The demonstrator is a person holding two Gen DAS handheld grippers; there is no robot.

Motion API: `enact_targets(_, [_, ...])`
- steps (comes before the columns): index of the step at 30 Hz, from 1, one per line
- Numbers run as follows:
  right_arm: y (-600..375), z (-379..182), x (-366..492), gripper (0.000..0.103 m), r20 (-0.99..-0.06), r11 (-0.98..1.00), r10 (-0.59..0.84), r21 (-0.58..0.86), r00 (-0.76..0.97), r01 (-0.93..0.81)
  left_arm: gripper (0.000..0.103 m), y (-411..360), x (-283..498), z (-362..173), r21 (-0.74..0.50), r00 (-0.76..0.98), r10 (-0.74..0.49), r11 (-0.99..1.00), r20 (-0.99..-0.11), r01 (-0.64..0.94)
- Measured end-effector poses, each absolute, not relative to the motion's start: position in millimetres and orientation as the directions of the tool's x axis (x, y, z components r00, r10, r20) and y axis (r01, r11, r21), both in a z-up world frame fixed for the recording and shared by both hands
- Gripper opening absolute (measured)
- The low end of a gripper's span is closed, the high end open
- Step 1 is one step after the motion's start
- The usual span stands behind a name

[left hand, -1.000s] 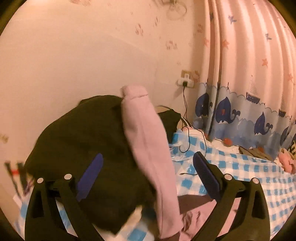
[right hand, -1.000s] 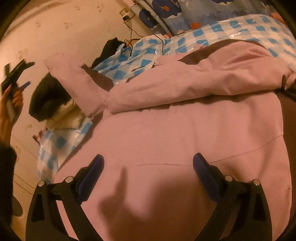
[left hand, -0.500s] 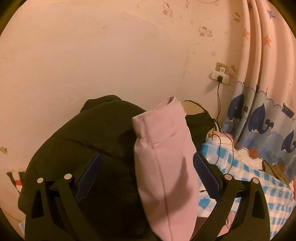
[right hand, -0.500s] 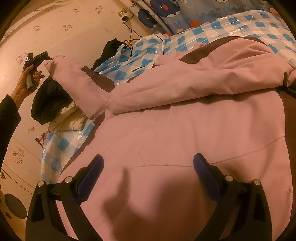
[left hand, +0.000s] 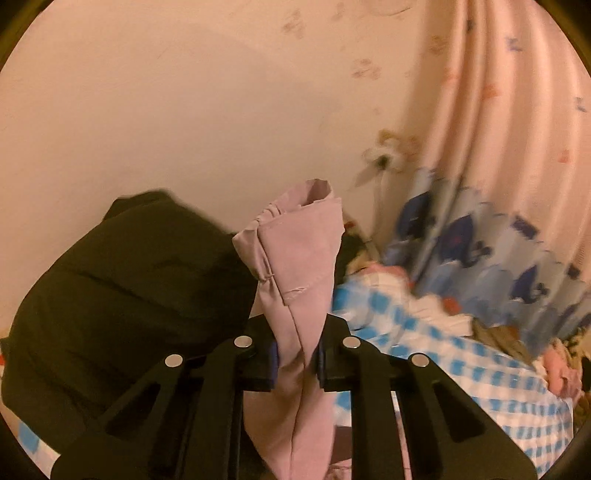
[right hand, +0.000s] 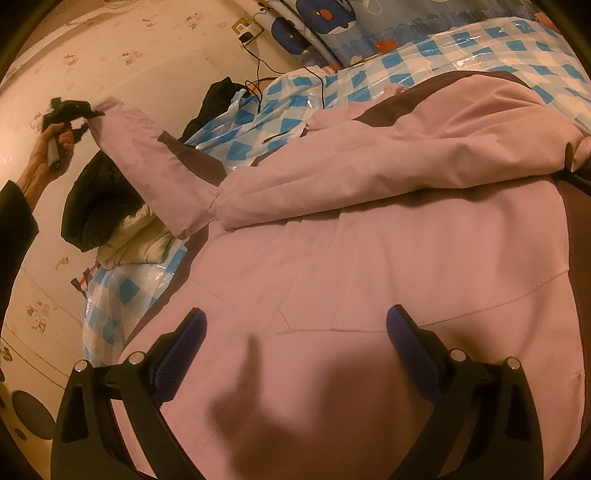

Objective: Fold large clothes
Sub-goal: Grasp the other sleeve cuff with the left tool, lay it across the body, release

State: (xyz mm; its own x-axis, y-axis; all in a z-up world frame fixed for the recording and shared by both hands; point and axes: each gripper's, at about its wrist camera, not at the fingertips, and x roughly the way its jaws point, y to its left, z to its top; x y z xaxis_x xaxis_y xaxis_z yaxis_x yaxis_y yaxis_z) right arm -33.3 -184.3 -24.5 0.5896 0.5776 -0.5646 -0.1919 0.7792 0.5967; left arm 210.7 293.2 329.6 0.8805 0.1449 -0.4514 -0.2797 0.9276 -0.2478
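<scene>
A large pink jacket with brown panels (right hand: 388, 280) lies spread on the bed. Its left sleeve (right hand: 147, 151) is lifted off the bed toward the wall. My left gripper (left hand: 297, 354) has its jaws closing tight on that sleeve, just below the gathered cuff (left hand: 295, 251), with the pads pressing the cloth. In the right wrist view the left gripper (right hand: 70, 112) shows at the sleeve's end, held by a hand (right hand: 55, 147). My right gripper (right hand: 295, 315) hovers open over the jacket's body, nothing between its fingers.
A black garment (left hand: 129, 295) is heaped against the wall beside the sleeve, on white bedding (right hand: 129, 240). A blue-and-white checked cover (right hand: 461, 48) lies under the jacket. A whale-print curtain (left hand: 498, 221) hangs at the back. A cable runs from a wall socket (right hand: 245, 29).
The left gripper, open a moment ago, has shut on the pink sleeve near the cuff and lifted it. The right gripper has stayed still and open.
</scene>
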Motion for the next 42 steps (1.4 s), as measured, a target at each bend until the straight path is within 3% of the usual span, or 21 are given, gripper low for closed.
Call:
enact_targets(10, [-232.4, 0.3, -40.7, 0.094, -0.452, 0.688, 0.576, 0.718, 0.681, -0.105, 0.013, 125.3, 162.2, 348.5, -0.233, 0.91, -0.195, 0.966, -0.367, 0.113])
enact_targets(18, [-308.2, 29.8, -47.3, 0.094, -0.371, 0.648, 0.475, 0.761, 0.798, -0.032, 0.013, -8.9, 141.5, 282.3, -0.215, 0.815, -0.402, 0.915, -0.417, 0.341])
enact_targets(26, [-389.4, 31.8, -60.1, 0.094, -0.301, 0.532, 0.351, 0.843, 0.887, 0.076, 0.013, -122.1, 139.0, 171.2, -0.187, 0.678, -0.49, 0.862, -0.547, 0.472])
enact_targets(35, [-410.2, 16.8, -58.2, 0.094, -0.28, 0.42, 0.358, 0.9, 0.891, 0.115, 0.013, -204.4, 150.1, 33.4, -0.076, 0.595, -0.398, 0.867, -0.699, 0.492])
enact_targets(38, [-413.9, 14.3, -58.8, 0.094, -0.277, 0.403, 0.352, 0.907, 0.894, 0.122, 0.017, -228.6, 142.8, -3.4, 0.017, 0.579, -0.335, 0.856, -0.743, 0.517])
enact_targets(42, [-421.1, 6.5, -61.4, 0.094, -0.271, 0.361, 0.347, 0.922, 0.898, 0.139, 0.059, -246.3, 133.4, -12.6, 0.038, 0.551, -0.339, 0.827, -0.762, 0.561])
